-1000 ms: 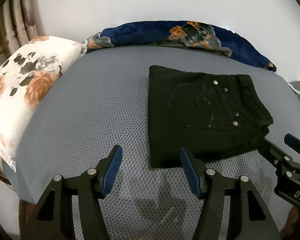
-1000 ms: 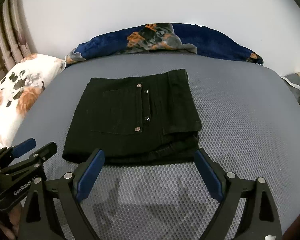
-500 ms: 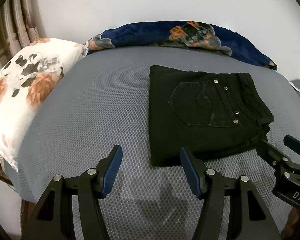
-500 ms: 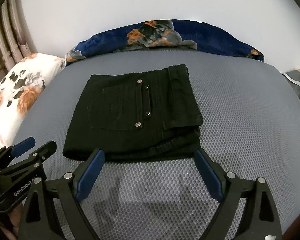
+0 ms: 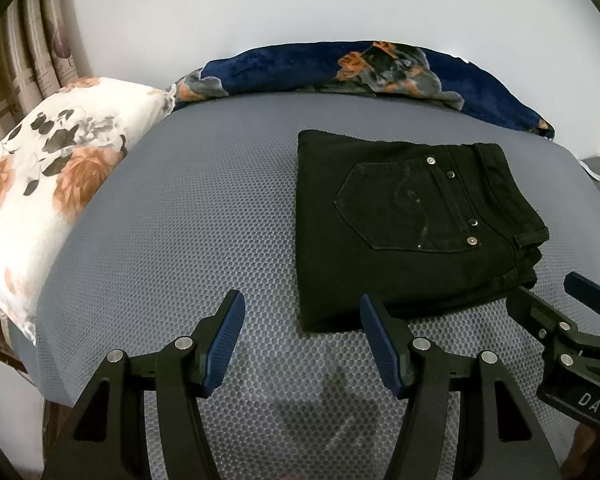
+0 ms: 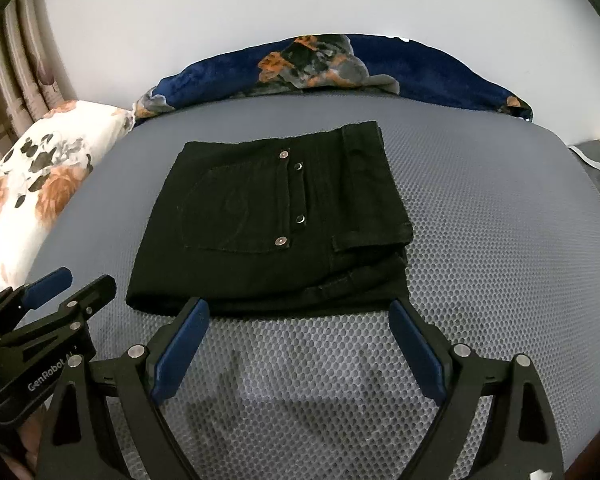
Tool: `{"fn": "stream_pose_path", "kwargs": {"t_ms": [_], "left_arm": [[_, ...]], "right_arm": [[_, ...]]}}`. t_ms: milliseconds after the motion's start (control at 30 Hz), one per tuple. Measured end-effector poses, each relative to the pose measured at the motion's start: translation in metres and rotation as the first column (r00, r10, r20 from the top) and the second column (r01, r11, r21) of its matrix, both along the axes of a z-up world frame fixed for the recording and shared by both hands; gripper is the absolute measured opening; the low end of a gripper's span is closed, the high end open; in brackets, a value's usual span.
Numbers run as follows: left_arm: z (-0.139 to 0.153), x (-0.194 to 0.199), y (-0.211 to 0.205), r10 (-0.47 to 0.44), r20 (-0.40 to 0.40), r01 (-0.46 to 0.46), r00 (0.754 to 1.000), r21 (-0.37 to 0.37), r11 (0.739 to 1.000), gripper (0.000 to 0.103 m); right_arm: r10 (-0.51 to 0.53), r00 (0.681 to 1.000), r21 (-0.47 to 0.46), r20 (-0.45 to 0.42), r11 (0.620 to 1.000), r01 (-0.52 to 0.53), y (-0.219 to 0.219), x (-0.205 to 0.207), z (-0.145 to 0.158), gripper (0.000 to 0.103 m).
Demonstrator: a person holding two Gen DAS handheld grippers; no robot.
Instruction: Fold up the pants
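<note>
Bed (image 5: 180, 220): grey honeycomb-mesh cover, slightly domed, gives a textured, likely grippy base. White wall (image 5: 300, 0) behind; curtain (image 5: 28, 60) far left of the left tongs.

Blanket (image 6: 380, 68): dark blue floral, bunched along the far edge of the bed, well beyond both tongs. Pillow (image 5: 40, 184): white with orange flowers, on the bed's left edge, well left of the left tongs.

Pants (image 6: 268, 220): black denim, folded into a compact rectangle, back pocket and rivets up, waistband on the right. Lie flat on the bed just ahead of both tongs; near edge nearly between the right tongs' fingers, apart from them.

Handling, judged: several denim layers, so moderately heavy, stiff-ish yet still floppy; not fragile, not slippery. Lower layers stick out unevenly at the near right corner. Best hold: the thick near edge, pinching all layers, one tongs per corner.

Left tongs (image 5: 302, 336): wide apart, holding nothing, just short of the near left corner.
Right tongs (image 6: 300, 344): wide apart, holding nothing.

Task looks essentially complete.
</note>
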State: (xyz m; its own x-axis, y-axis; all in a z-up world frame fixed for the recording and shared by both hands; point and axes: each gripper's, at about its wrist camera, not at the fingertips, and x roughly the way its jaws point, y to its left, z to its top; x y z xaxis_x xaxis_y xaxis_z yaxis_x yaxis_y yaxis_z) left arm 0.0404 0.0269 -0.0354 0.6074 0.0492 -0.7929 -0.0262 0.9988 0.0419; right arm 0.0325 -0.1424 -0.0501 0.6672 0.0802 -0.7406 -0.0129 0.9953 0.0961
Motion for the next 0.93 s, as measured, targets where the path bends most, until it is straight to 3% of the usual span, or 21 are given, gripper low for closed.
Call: {"fn": "stream_pose_path", "kwargs": {"t_ms": [933], "left_arm": [[-0.0087,0.0011,-0.0043,-0.002,-0.035,0.001,0.999,-0.009,1.000,0.061]], "right_arm": [[-0.006,1.000,0.009,-0.020,1.000,0.007,-0.0029,0.0012,-0.0054,0.090]]}}
